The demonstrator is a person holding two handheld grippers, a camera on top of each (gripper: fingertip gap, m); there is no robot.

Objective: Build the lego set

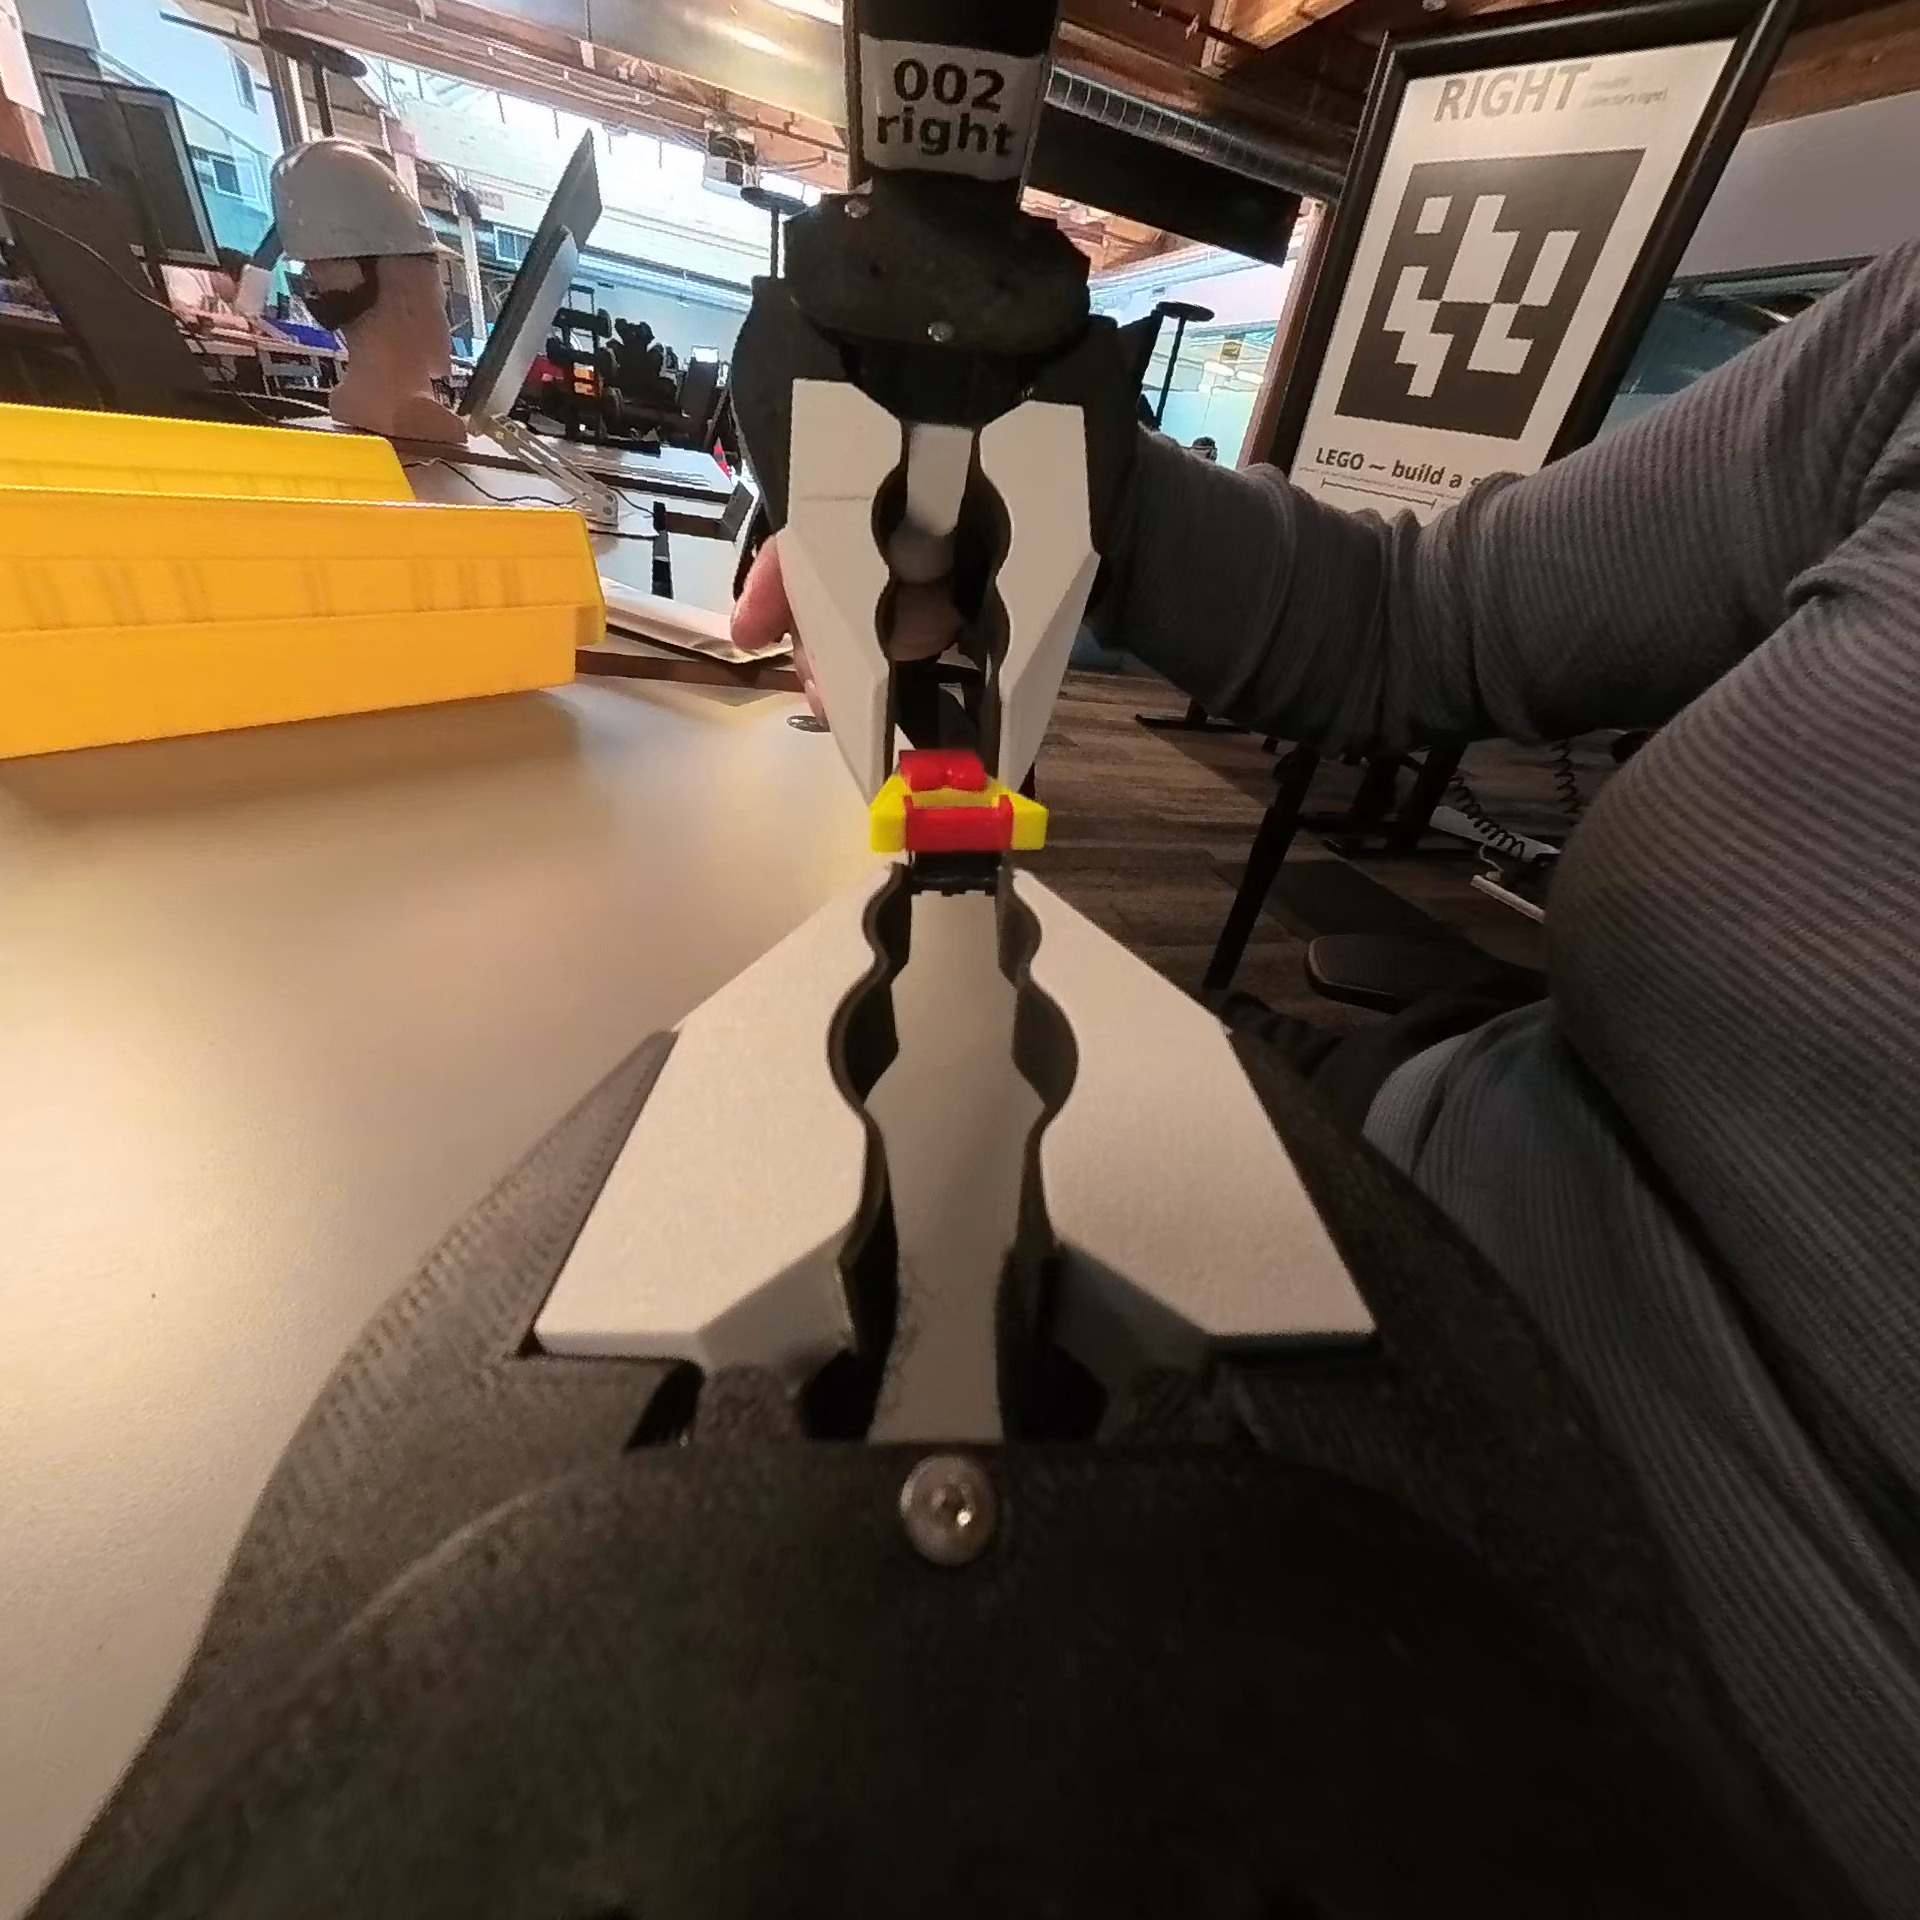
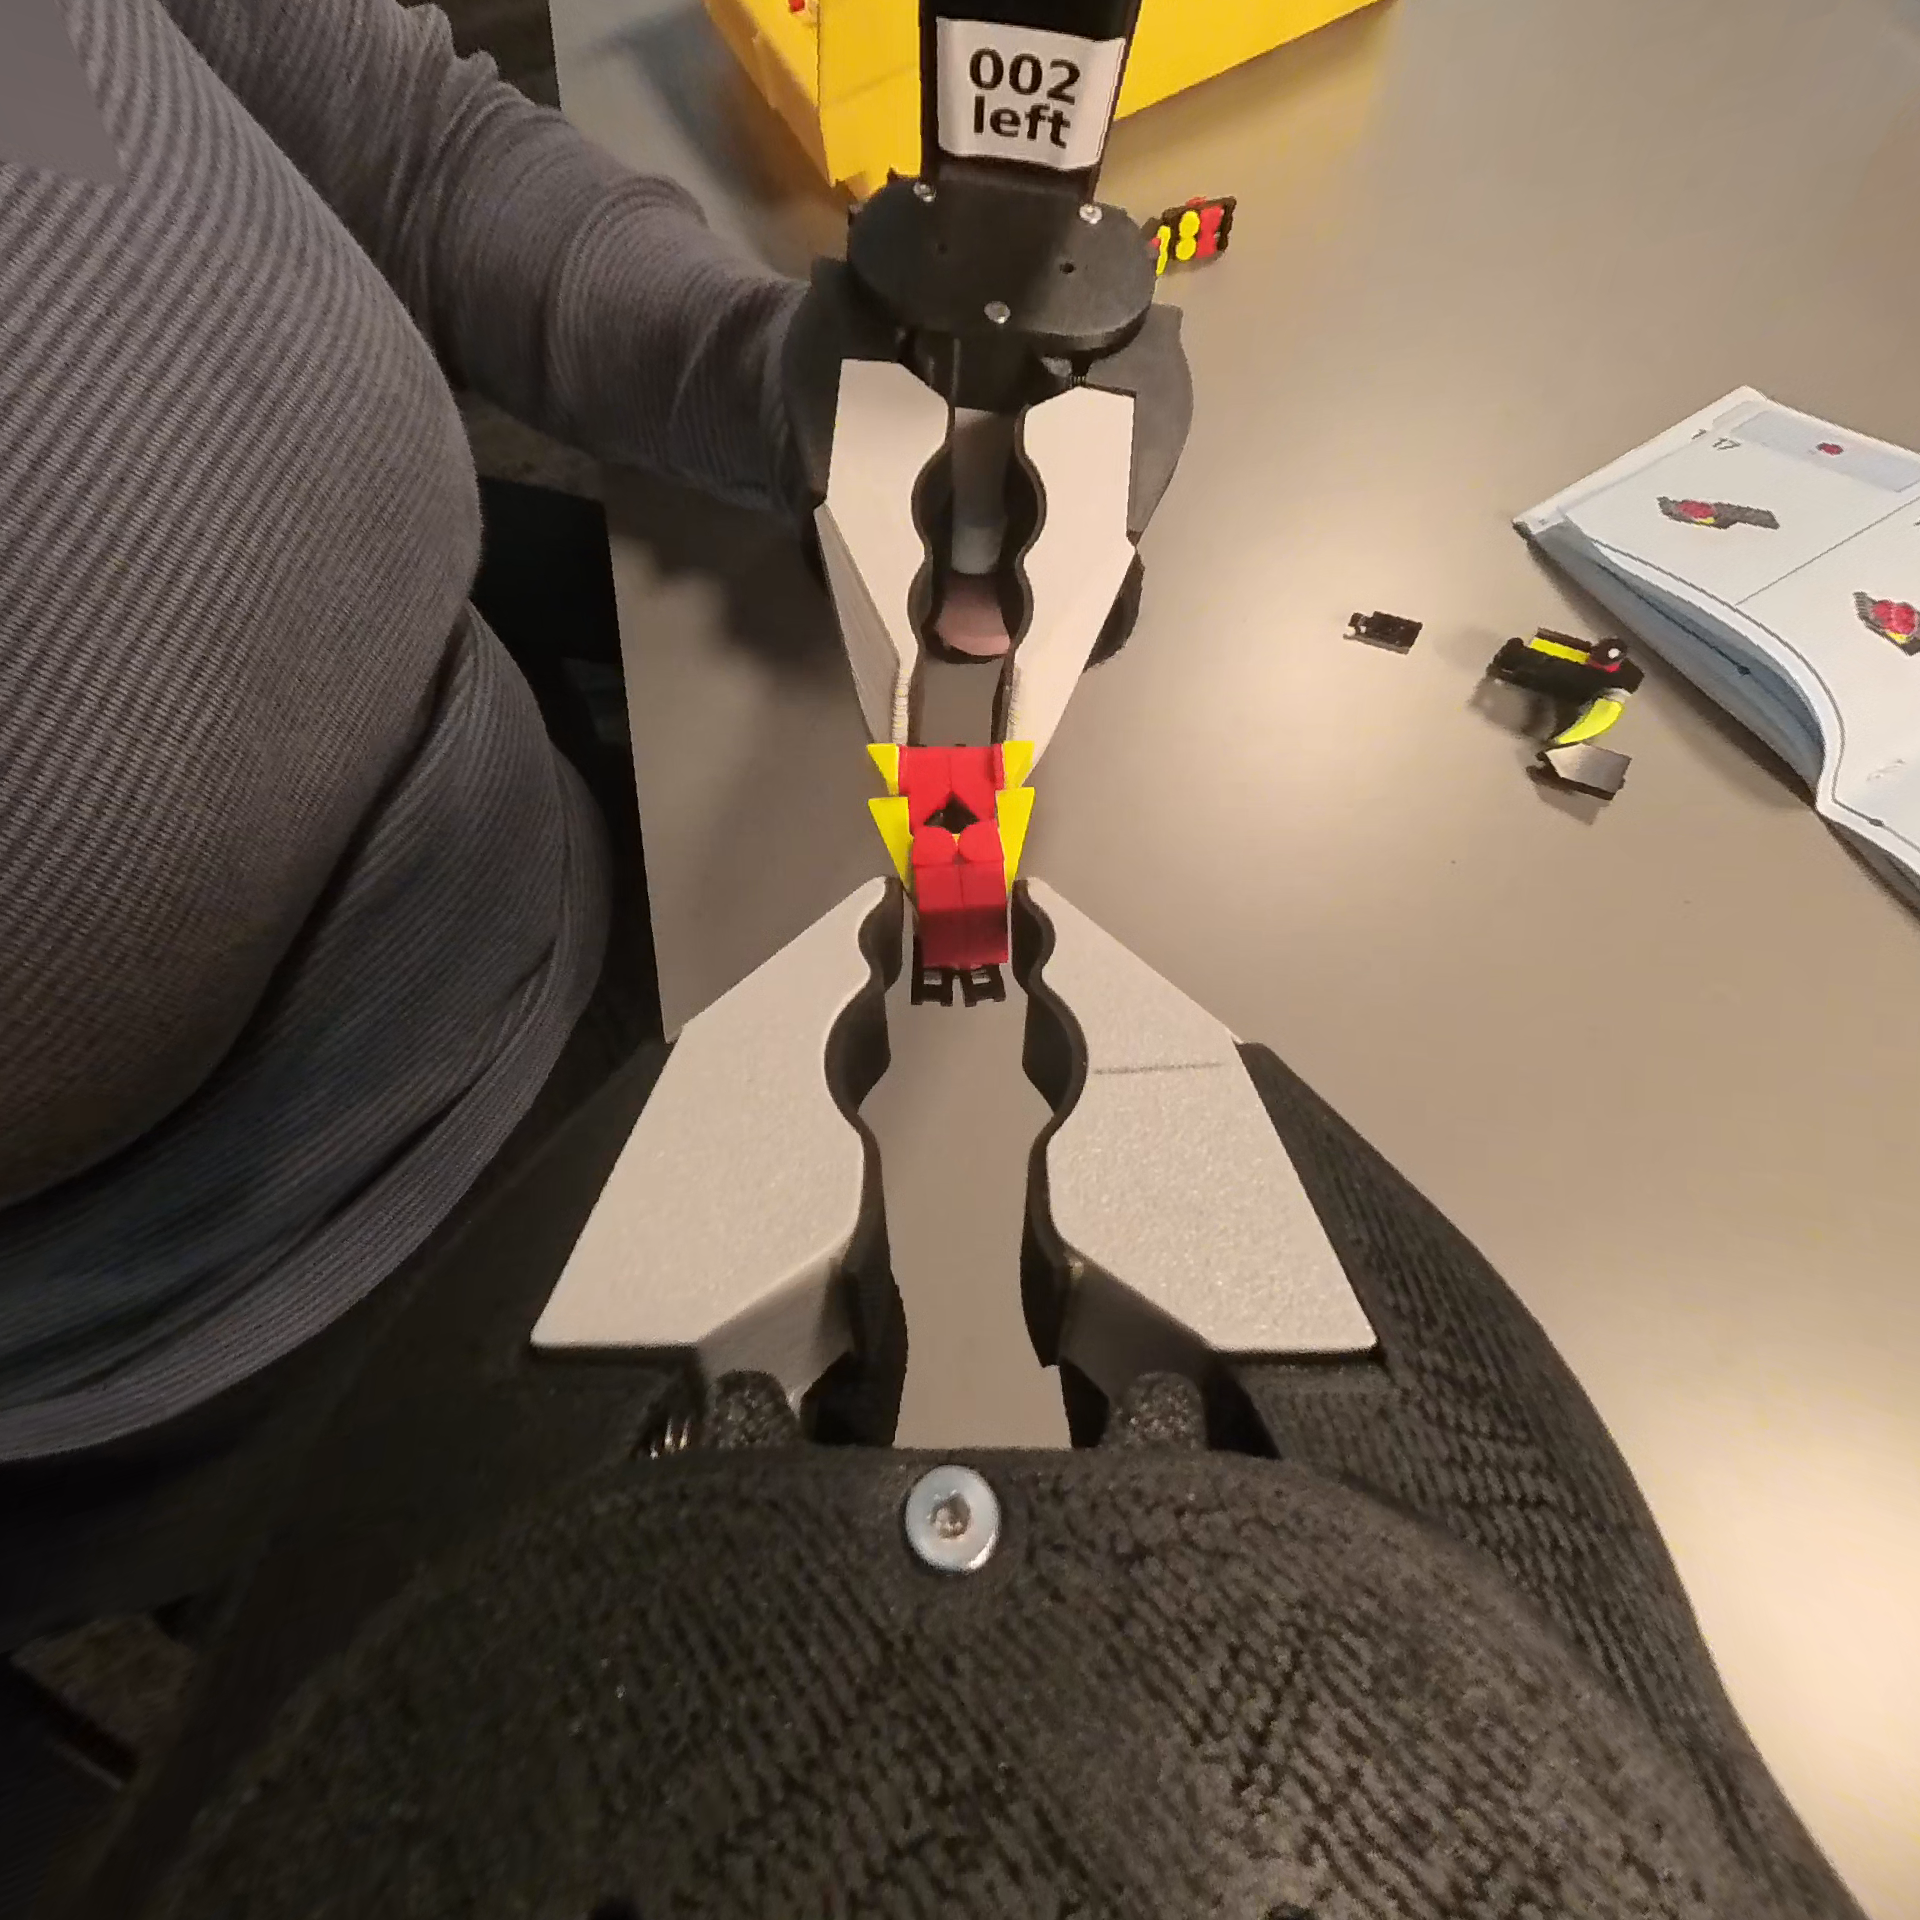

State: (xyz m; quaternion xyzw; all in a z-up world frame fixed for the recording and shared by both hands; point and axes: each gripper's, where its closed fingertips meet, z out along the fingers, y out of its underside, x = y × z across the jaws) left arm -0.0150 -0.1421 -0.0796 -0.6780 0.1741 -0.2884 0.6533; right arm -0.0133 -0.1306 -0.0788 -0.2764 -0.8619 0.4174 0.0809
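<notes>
A small red, yellow and black lego model [image 1: 956, 826] is held in the air between my two grippers, which meet tip to tip over the table edge. In the left wrist view my left gripper [image 1: 951, 883] is shut on the model's black end. My right gripper [image 1: 940, 774] comes in from the far side, shut on the red top. In the right wrist view my right gripper [image 2: 956, 904] is shut on the red block of the model [image 2: 951, 790]. The left gripper [image 2: 951, 743] grips the yellow-winged far end.
A yellow bin [image 1: 260, 582] stands on the table, also in the right wrist view [image 2: 862, 94]. An open instruction booklet [image 2: 1745, 582], a black and yellow sub-assembly [image 2: 1558, 686], a small black piece [image 2: 1382, 629] and another small build [image 2: 1195, 234] lie on the table [image 2: 1351, 1039]. A person's grey-sleeved body is close by. Both grippers' tips are close together, under 4 cm apart. Both grippers' tips are roughly 20 cm from the small black piece [image 2: 1382, 629].
</notes>
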